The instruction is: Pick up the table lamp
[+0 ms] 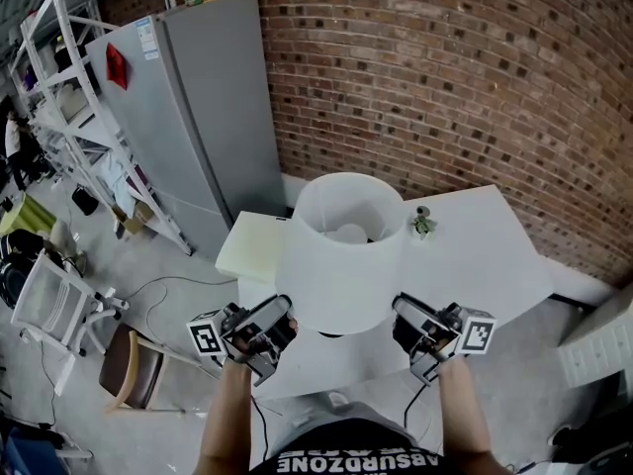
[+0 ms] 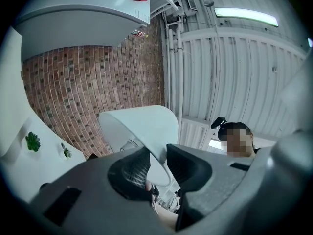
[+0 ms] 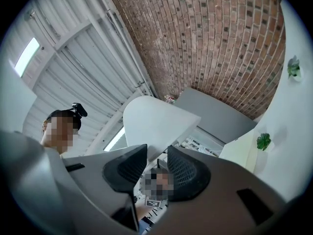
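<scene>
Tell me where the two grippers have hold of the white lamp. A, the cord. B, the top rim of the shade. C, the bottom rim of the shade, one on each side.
C: the left gripper and right gripper each pinch the lower edge of the lamp shade on opposite sides, with its rim running between their jaws.

On my feed the two hand-held tools look alike: the left gripper (image 1: pixel 280 317) and the right gripper (image 1: pixel 404 313) are each a chunky grey-and-black housing with a white cube (image 1: pixel 206 336) on its outer side, printed with black square markers. A thin dark cable (image 1: pixel 411 404) trails from the right one toward the body. Up close I see smooth grey moulded shells ending in jaws faced with black pads (image 2: pixel 134 170) of fine grid texture, and the person wears a black shirt (image 1: pixel 341 460) with bold white lettering.
</scene>
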Motion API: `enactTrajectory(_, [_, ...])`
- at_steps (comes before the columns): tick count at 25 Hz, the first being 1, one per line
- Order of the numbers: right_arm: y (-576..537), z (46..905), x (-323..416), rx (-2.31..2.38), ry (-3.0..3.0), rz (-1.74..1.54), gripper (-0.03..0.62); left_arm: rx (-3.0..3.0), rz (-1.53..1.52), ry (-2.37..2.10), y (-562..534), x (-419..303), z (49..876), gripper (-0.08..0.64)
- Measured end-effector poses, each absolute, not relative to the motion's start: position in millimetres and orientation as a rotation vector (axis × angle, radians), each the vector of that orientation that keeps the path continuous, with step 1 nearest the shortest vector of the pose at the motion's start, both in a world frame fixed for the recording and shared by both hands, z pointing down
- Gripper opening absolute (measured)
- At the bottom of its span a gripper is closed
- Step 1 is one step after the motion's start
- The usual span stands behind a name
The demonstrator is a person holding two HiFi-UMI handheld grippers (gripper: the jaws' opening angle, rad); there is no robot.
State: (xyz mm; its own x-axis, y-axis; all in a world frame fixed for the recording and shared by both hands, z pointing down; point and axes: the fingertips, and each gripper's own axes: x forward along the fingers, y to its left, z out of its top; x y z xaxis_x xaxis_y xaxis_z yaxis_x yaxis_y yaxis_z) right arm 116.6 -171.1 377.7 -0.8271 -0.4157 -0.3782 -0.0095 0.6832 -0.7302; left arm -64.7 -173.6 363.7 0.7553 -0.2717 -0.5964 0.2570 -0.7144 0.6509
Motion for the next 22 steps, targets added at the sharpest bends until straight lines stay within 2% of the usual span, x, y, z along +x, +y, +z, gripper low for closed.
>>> enactTrajectory(22, [-151.3, 359.3, 122.4, -0.317, 2.392, -0.96, 0.127, 2.25, -0.889, 0.002, -153.3, -59.9, 345.8, 0.109])
